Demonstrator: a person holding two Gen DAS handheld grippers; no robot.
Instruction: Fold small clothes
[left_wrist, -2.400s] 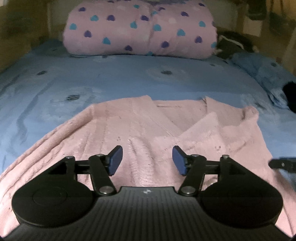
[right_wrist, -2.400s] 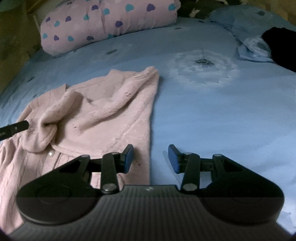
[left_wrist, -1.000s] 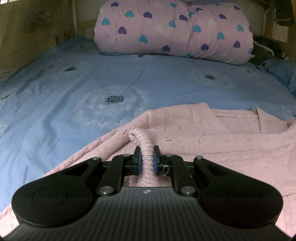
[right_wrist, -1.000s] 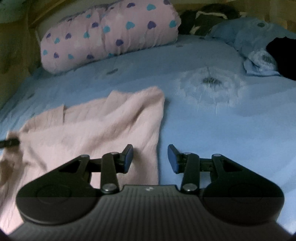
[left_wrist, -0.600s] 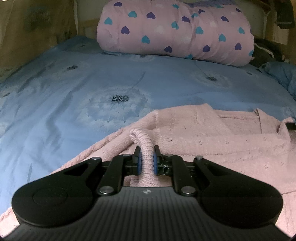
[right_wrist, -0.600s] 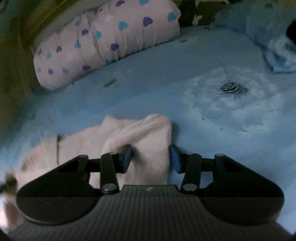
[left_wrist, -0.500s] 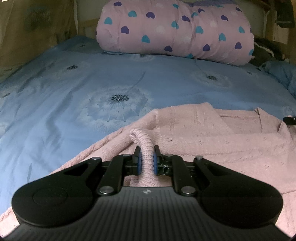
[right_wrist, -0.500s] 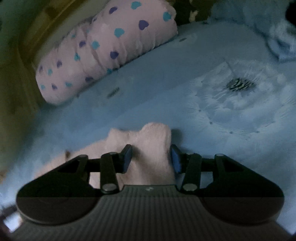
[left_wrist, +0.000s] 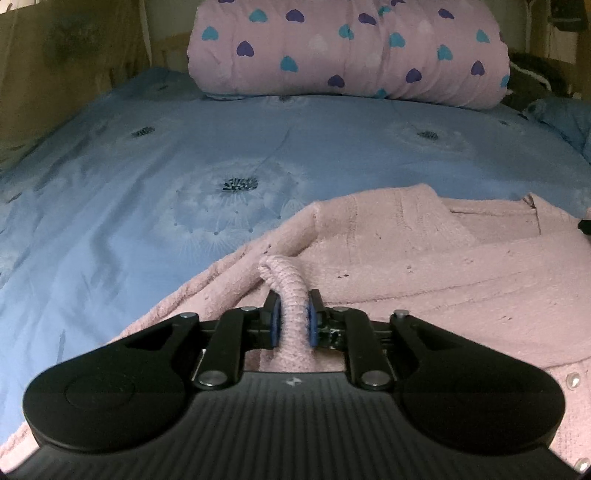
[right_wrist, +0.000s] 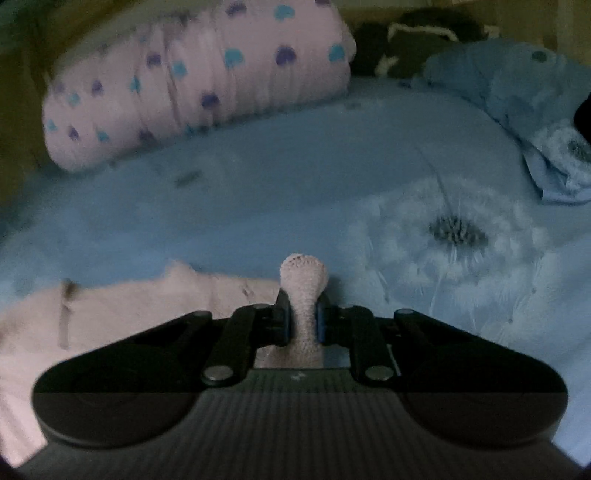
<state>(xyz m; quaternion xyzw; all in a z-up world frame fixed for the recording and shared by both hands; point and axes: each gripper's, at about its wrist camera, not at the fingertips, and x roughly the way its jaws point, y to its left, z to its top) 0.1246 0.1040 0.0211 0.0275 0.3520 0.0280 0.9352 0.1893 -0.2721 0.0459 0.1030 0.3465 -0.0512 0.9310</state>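
The left gripper (left_wrist: 291, 319), low in the frame's centre, is starting to open, its blue pads (left_wrist: 274, 320) pressing pink knit. The right gripper (right_wrist: 303, 321), likewise placed, closes, pinching pink knit.

Premises: a bedroom in a home. A bed (left_wrist: 110, 229) fills both views, covered with a blue sheet printed with dandelion heads. A rolled pink quilt (left_wrist: 347, 48) with heart print lies across the top of the frame. A crumpled blue pillow (right_wrist: 517, 96) sits at upper right. Wooden panelling (left_wrist: 70, 59) bounds the upper left.
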